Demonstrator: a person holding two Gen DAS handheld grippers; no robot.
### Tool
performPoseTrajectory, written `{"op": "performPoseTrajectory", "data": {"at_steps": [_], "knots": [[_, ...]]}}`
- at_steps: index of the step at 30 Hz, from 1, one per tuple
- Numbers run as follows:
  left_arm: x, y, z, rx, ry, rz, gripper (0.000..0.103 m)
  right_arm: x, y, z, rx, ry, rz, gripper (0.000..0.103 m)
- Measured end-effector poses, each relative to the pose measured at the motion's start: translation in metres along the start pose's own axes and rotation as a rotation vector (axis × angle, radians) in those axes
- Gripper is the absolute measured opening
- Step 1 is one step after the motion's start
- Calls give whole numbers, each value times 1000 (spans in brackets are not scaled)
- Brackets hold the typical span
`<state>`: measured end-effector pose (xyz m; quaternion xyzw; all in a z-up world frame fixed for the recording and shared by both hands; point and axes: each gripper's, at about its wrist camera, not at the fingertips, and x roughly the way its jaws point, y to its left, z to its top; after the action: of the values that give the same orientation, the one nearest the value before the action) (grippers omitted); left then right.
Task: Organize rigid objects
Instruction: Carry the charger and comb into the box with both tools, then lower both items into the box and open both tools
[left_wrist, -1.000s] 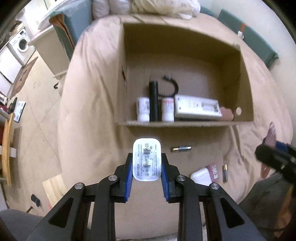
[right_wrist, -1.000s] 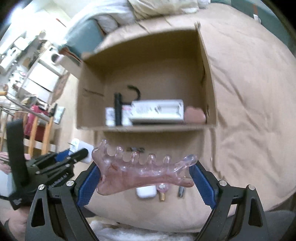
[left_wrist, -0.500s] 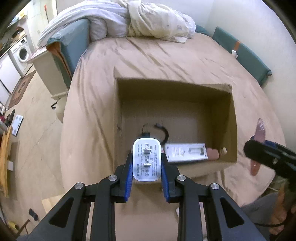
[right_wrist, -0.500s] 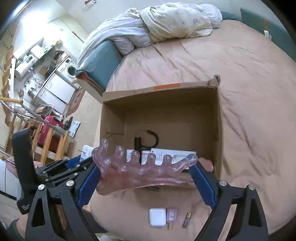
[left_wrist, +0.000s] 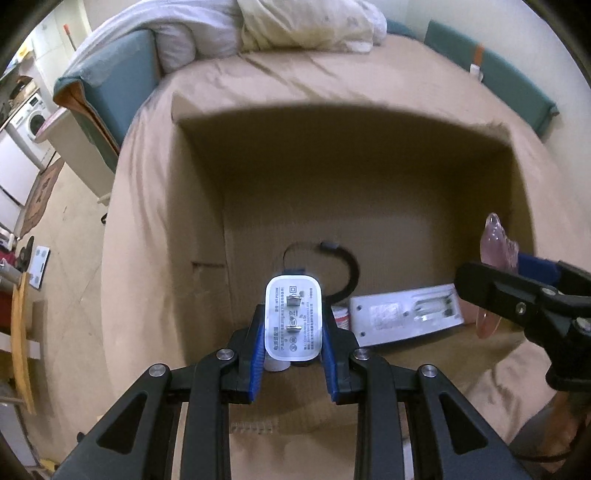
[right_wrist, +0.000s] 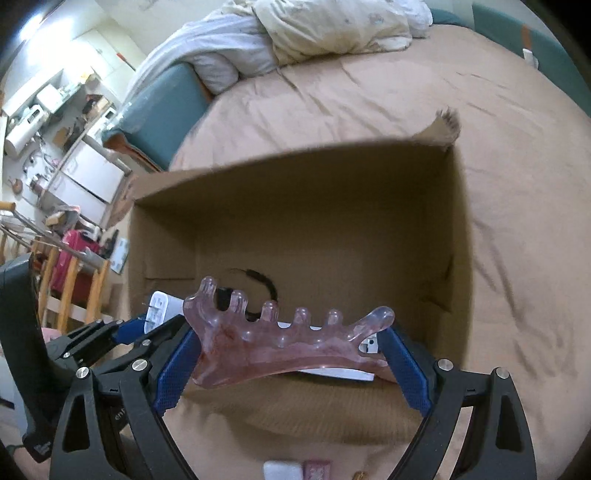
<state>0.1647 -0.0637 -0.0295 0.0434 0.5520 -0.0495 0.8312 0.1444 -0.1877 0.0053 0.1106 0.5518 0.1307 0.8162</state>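
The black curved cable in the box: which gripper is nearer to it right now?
Left. The left gripper, holding the white charger, hangs just in front of the black cable; the right gripper sits off to its right.

A bed (left_wrist: 369, 92) in a tan sheet with rumpled white bedding (left_wrist: 295, 26) at its head fills the room, a washing machine (left_wrist: 35, 120) and tiled floor (left_wrist: 70, 229) alongside.
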Motion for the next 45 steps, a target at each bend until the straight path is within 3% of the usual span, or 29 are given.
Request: {"op": "performPoseTrajectory", "data": {"at_steps": [8,21,30,39,42,45], "knots": [[22,-1,-3,6,10,32,24,30,-1,-9,-49,42,-61,99],[22,-10,-8,58,-4,78,24,35,2,-9,-71,42,-129,99],[24,-13,-7,77,-3,100,24,33,2,-10,-49,38,-125,100],[25,-22,-6,83,2,120,24,20,5,-6,-53,-24,-118,103],[24,-25,-6,86,4,107,31,18,4,-4,-39,-37,-117,103],[20,-29,-6,87,2,55,56,16,2,-2,-26,-50,-119,103]]}}
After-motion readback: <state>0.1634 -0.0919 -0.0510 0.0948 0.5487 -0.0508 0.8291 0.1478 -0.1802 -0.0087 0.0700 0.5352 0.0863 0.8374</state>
